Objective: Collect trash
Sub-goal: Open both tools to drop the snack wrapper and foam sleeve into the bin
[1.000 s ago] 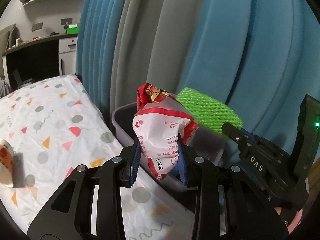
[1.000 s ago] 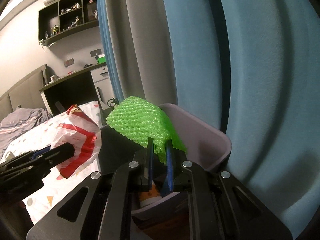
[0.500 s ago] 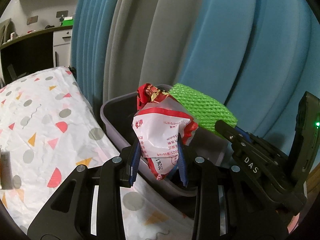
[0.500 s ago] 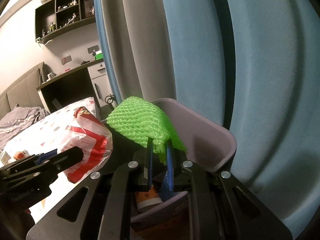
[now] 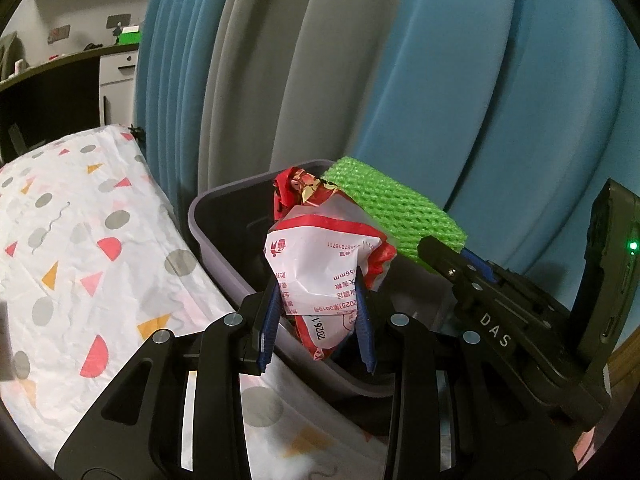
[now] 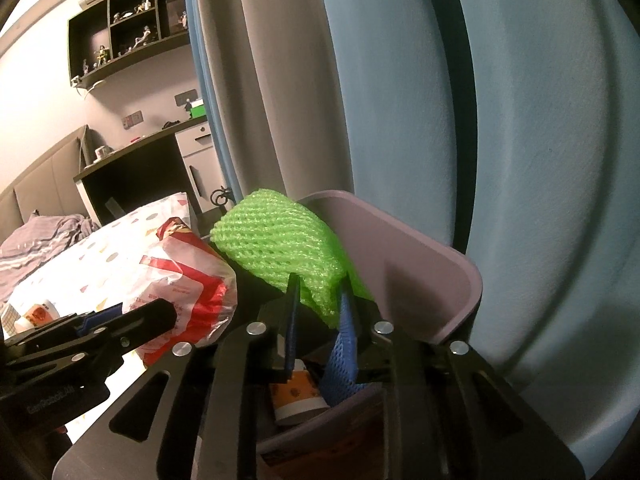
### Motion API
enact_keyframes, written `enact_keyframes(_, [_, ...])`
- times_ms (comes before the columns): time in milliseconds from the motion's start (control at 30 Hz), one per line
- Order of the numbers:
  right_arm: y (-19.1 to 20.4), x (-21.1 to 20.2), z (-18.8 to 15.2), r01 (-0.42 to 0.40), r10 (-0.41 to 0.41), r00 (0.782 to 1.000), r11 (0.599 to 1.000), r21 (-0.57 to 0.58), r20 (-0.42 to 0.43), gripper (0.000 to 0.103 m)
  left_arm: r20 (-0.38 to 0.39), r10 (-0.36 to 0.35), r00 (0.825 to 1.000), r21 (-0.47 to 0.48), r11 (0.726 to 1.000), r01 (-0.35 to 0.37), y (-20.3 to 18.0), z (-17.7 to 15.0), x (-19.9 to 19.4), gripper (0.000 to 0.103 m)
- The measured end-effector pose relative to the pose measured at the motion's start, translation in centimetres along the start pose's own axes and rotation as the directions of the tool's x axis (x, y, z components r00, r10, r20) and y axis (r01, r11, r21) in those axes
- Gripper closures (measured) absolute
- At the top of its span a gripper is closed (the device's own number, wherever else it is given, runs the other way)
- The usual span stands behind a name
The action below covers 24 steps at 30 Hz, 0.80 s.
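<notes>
A crumpled red and white wrapper (image 5: 320,264) is pinched in my left gripper (image 5: 318,280), which is shut on it and holds it over the near rim of the lilac-grey bin (image 5: 208,216). My right gripper (image 6: 320,286) holds a green foam net (image 6: 276,248) above the bin (image 6: 440,272). Its jaws are opening, and the net still sits between the pads and touches them. Each view shows the other tool: the right gripper (image 5: 432,248) comes in from the right, the left gripper (image 6: 160,312) from the left. An orange and white cup (image 6: 296,396) and a blue net (image 6: 340,364) lie inside the bin.
Blue and grey curtains (image 5: 440,80) hang right behind the bin. A bed with a spotted cover (image 5: 80,240) lies to its left, with small items (image 6: 36,312) on it. A dark desk (image 6: 132,176) and a wall shelf (image 6: 128,20) stand further back.
My left gripper has carried the wrapper forward and down, from beside the bin to over its rim. The right gripper's jaws have parted a little around the green net.
</notes>
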State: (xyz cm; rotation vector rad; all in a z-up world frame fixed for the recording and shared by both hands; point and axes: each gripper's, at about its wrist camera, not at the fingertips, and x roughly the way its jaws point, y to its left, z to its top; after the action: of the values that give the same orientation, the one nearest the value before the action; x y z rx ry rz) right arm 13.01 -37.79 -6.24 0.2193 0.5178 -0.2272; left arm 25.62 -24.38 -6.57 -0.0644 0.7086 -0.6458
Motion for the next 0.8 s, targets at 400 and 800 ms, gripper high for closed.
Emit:
enact_keyframes(400, [-1.6,-0.3,-0.4,-0.006,0.006,1.000,0.998,0.070,-0.013,0.053,-0.025,-0.023,0.999,-0.029,0.999,0.022,0.3,-0.2,1.3,0.070])
enact_keyframes(800, [-3.1,-2.5,-0.4,0.025,-0.030,0.999,0.994,0.111,0.040,0.047,-0.038,-0.126,0.991,-0.076,0.990,0.123,0.0,-0.4,2.7,0.031])
